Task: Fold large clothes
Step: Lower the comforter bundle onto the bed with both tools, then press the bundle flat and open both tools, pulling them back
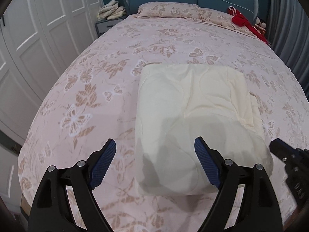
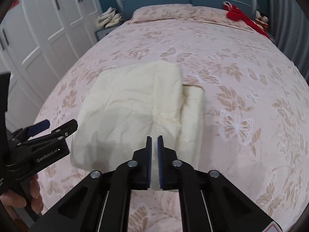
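Note:
A cream padded garment (image 1: 193, 106) lies folded into a thick rectangle on the butterfly-print bed (image 1: 92, 81). My left gripper (image 1: 154, 141) hangs open over the fold's near left edge; its blue pads (image 1: 105, 162) are wide apart and touch nothing. In the right wrist view the same folded garment (image 2: 135, 100) sits left of centre, with a narrower layer sticking out on its right side. My right gripper (image 2: 154, 137) is shut above the near edge, with only a thin slit between its jaws and nothing gripped. The left gripper (image 2: 61, 124) shows at the left, held by a hand (image 2: 32, 193).
A matching pillow (image 1: 168, 9) and a red garment (image 1: 241, 19) lie at the head of the bed. A nightstand with a pile of pale cloth (image 1: 112, 11) stands at the far left corner, white wardrobe doors (image 1: 38, 31) along the left, and a grey curtain (image 1: 285, 19) on the right.

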Motion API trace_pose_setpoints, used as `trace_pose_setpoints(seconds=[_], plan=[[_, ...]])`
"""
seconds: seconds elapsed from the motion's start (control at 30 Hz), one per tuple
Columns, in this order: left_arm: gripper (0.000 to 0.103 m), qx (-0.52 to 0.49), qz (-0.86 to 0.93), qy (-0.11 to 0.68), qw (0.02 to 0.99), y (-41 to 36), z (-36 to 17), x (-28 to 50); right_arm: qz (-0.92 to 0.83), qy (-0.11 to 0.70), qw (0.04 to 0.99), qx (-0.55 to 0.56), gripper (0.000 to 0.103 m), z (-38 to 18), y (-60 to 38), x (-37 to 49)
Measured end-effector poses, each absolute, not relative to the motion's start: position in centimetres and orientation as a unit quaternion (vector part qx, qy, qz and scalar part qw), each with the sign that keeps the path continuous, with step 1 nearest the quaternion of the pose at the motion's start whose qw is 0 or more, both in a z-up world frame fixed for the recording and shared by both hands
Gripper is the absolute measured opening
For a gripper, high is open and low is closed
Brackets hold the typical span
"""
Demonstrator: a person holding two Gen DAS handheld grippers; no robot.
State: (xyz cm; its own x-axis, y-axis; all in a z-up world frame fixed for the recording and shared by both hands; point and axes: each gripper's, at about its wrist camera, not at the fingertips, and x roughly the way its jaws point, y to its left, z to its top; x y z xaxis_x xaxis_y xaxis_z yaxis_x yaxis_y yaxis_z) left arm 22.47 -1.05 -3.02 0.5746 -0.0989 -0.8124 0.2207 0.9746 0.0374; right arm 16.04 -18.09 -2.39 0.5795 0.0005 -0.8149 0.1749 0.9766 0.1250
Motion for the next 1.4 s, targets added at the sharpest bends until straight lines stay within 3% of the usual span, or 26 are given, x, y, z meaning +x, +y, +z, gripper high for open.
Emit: trace_pose_setpoints(seconds=[0.67, 1.4], plan=[[0.088, 0.071, -0.068, 0.499, 0.861, -2.5, -10.7, 23.6, -0.064, 0.527, 0.845, 0.065, 0.0, -11.5, -17.1, 20.3], [0.09, 0.073, -0.065, 0.48, 0.872, -3.2, -12.2, 23.7, -0.048, 0.52, 0.845, 0.116, 0.0, -13.0, -18.5, 20.9]])
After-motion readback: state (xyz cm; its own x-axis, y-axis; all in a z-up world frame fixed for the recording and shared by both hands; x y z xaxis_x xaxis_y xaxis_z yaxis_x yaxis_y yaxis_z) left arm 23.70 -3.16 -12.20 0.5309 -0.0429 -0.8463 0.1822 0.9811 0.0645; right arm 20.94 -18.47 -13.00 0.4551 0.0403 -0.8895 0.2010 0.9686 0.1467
